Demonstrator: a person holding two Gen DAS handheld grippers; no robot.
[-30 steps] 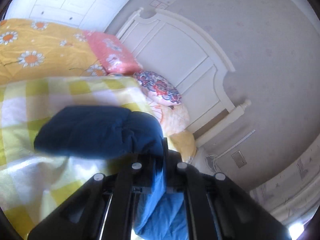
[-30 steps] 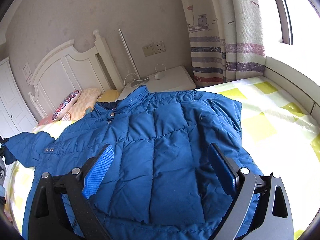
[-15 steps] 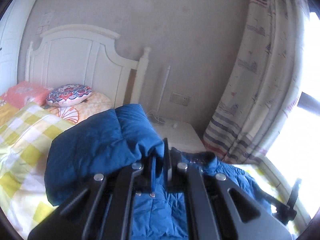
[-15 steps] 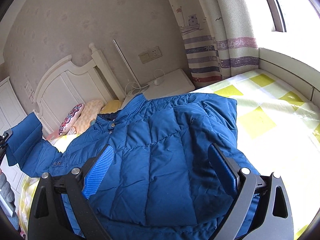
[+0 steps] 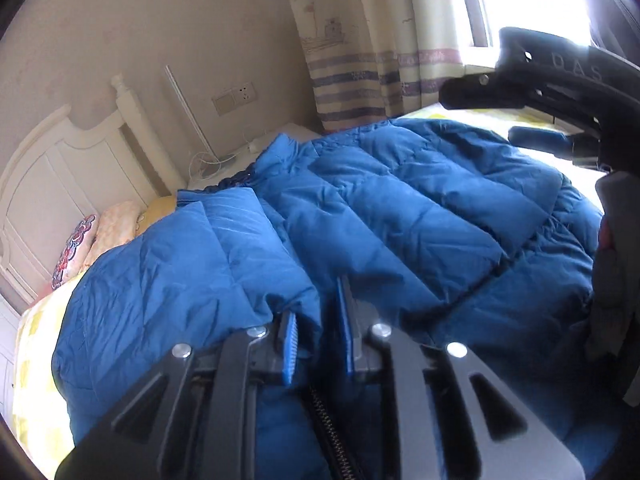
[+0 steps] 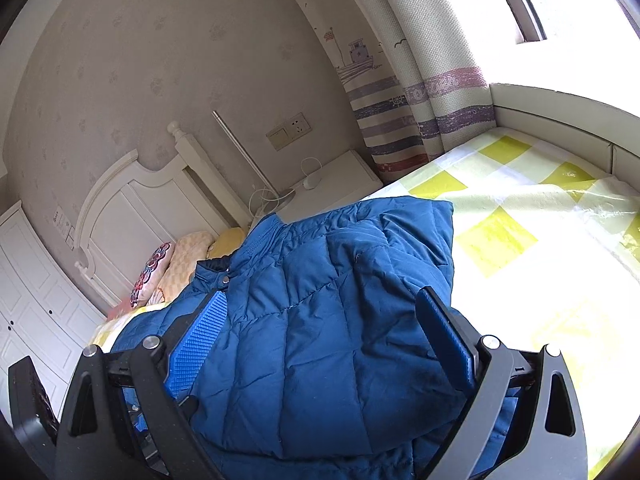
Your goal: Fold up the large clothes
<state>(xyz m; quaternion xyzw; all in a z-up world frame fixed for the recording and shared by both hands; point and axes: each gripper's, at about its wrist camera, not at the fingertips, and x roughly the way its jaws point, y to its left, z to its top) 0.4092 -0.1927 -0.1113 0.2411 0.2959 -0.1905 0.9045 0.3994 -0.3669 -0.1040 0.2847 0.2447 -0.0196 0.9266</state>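
**Sleeve laid across the jacket, bed free toward the window**

The blue puffer jacket [image 6: 320, 340] lies on the yellow-checked bedspread [image 6: 520, 240], collar toward the white headboard [image 6: 132, 216]. Its sleeve [image 5: 180, 272] is folded in over the body. The left gripper [image 5: 316, 332] has just been opening; its jaws stand slightly parted with the sleeve's cuff between them. The right gripper [image 6: 328, 340] hovers over the jacket, jaws wide apart, gripping nothing. The jacket's window-side edge [image 6: 448, 240] runs straight, with bare bedspread beyond it up to the padded ledge [image 6: 560, 108].
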